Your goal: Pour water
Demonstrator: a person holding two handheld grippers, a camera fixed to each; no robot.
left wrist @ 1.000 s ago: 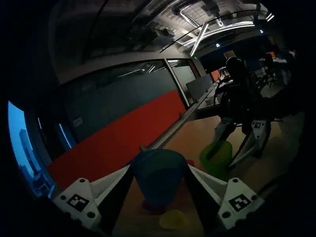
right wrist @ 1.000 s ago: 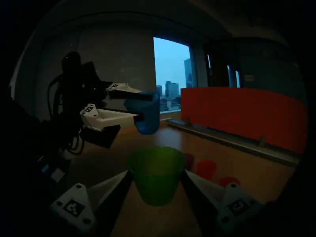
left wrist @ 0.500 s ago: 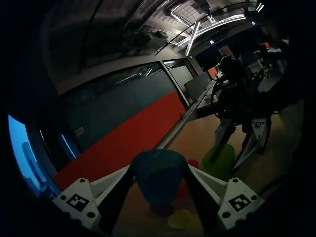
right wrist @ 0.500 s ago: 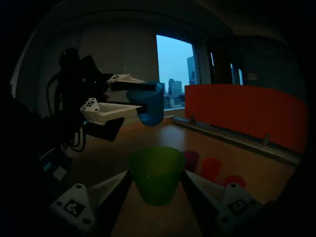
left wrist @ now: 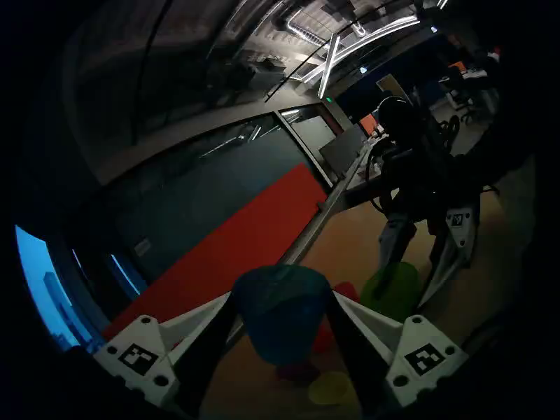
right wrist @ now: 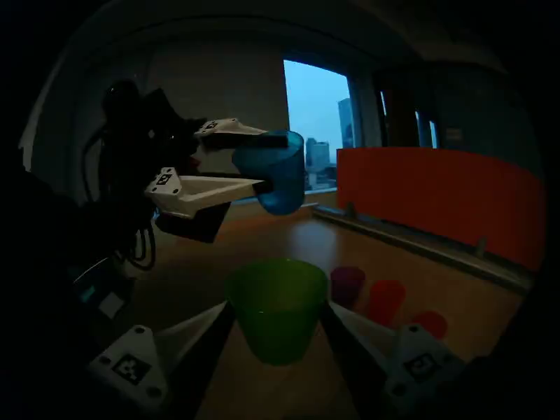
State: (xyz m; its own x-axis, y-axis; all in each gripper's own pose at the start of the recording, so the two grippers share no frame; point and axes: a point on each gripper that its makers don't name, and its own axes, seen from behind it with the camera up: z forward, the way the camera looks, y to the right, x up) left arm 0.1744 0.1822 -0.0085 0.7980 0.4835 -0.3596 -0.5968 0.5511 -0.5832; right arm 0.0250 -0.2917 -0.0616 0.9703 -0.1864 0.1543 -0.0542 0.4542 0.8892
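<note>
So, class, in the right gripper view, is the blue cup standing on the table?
No: the left gripper holds the blue cup in the air, clear above the table.

Open air separated the raised translucent blue plastic cup [right wrist: 280,183], clamped in the jaws of the left gripper [right wrist: 269,162], from the green plastic cup [right wrist: 278,330] held lower in the jaws of the right gripper [right wrist: 277,311]. Bare wooden worktop [right wrist: 203,259] lay free beneath the left gripper. Just right of the green cup, a small purple cup [right wrist: 347,285], a small orange cup [right wrist: 386,301] and a small red cup [right wrist: 430,323] stood in a row, blocking that side. Behind them, a metal rail [right wrist: 420,245] and an orange-red partition panel [right wrist: 448,196] closed the worktop's far edge.
</note>
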